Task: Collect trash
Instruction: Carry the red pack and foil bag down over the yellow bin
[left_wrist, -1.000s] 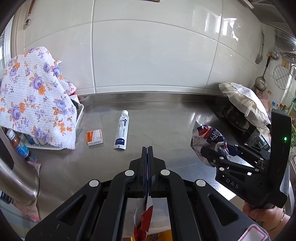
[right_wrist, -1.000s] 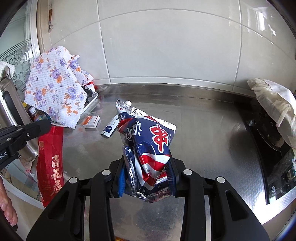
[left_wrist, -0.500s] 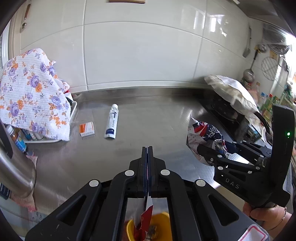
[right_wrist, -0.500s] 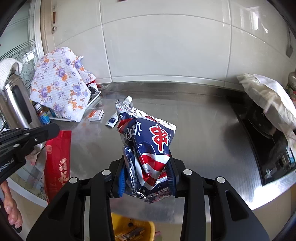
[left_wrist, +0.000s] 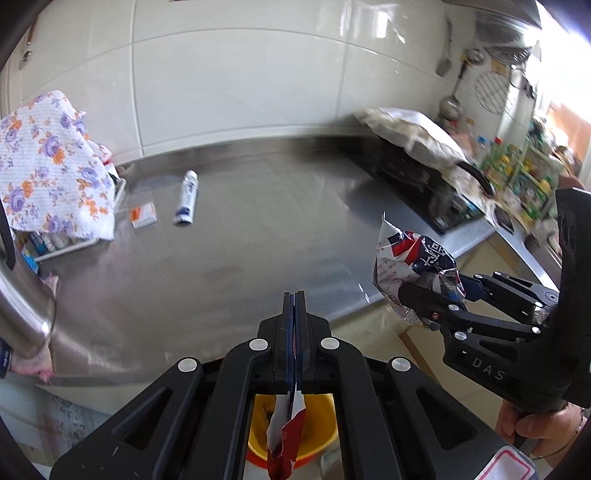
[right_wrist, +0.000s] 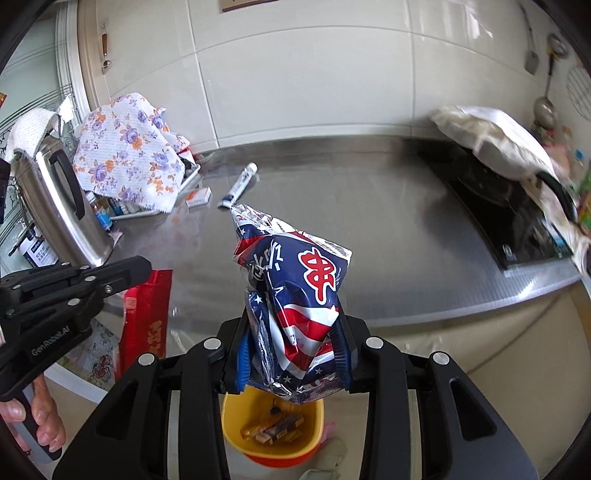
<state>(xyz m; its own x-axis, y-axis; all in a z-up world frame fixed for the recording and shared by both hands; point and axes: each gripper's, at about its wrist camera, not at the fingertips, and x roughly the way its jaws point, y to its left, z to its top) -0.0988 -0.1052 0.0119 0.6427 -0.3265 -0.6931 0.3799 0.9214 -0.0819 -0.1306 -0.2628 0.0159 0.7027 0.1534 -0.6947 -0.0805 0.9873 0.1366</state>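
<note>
My left gripper (left_wrist: 294, 306) is shut on a flat red wrapper (left_wrist: 286, 439) that hangs below it; it also shows in the right wrist view (right_wrist: 146, 310). My right gripper (right_wrist: 293, 350) is shut on a crumpled red, white and blue snack bag (right_wrist: 291, 295), also visible in the left wrist view (left_wrist: 413, 266). Both are held off the front edge of the steel counter (left_wrist: 258, 240), above a yellow bin (right_wrist: 273, 428) on the floor with wrappers inside. A white tube (left_wrist: 186, 197) and a small orange and white box (left_wrist: 144, 216) lie on the counter.
A flowered cloth (left_wrist: 48, 166) covers a tray of bottles at the left. A steel kettle (right_wrist: 62, 210) stands at the left edge. A black hob (right_wrist: 509, 214) with a cloth-covered pan (right_wrist: 491, 140) is at the right. Tiled wall behind.
Both grippers have drawn back from over the counter past its front edge, still holding their trash. The yellow bin has come into view below them.
</note>
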